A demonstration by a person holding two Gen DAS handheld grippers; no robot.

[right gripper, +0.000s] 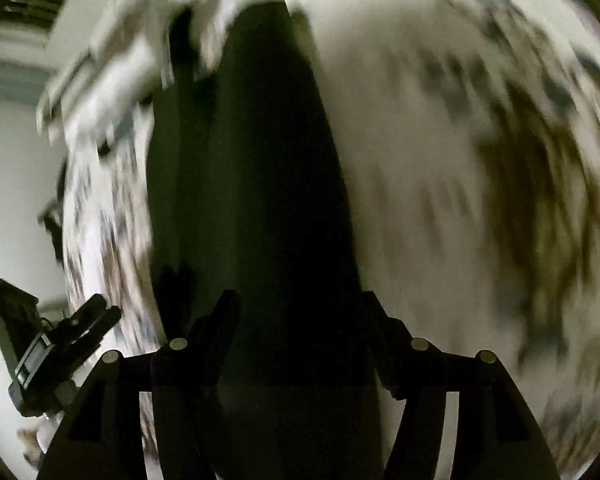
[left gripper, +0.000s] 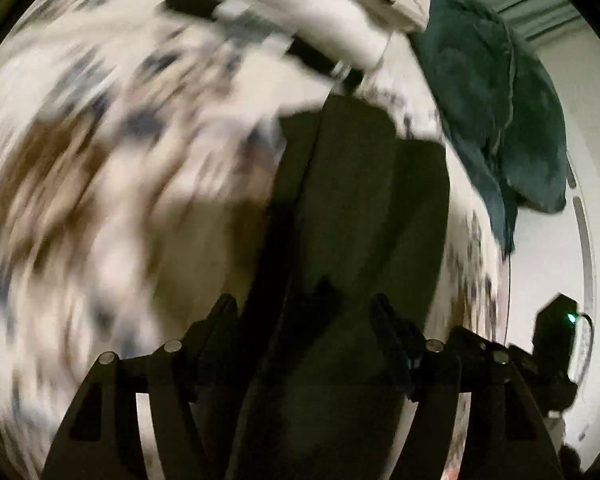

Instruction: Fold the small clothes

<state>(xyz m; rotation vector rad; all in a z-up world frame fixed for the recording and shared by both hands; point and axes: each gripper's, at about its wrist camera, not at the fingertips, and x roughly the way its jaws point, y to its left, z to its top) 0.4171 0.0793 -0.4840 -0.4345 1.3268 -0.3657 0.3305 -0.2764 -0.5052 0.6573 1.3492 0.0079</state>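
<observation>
A dark green garment (left gripper: pixel 360 208) hangs down between the fingers of my left gripper (left gripper: pixel 304 312), which is shut on it. The same dark garment (right gripper: pixel 256 200) fills the middle of the right wrist view, and my right gripper (right gripper: pixel 296 308) is shut on it too. It hangs above a white patterned cloth surface (left gripper: pixel 100 160), which is blurred by motion in both views (right gripper: pixel 460 160). My left gripper (right gripper: pixel 60 340) shows at the lower left of the right wrist view; my right gripper (left gripper: pixel 556 340) shows at the lower right of the left wrist view.
A teal garment (left gripper: pixel 500 112) lies at the right edge of the patterned surface. A cream-white garment (left gripper: pixel 340 4) lies at the far side, also seen blurred in the right wrist view (right gripper: pixel 112 72). A white wall (right gripper: pixel 12 180) stands beyond.
</observation>
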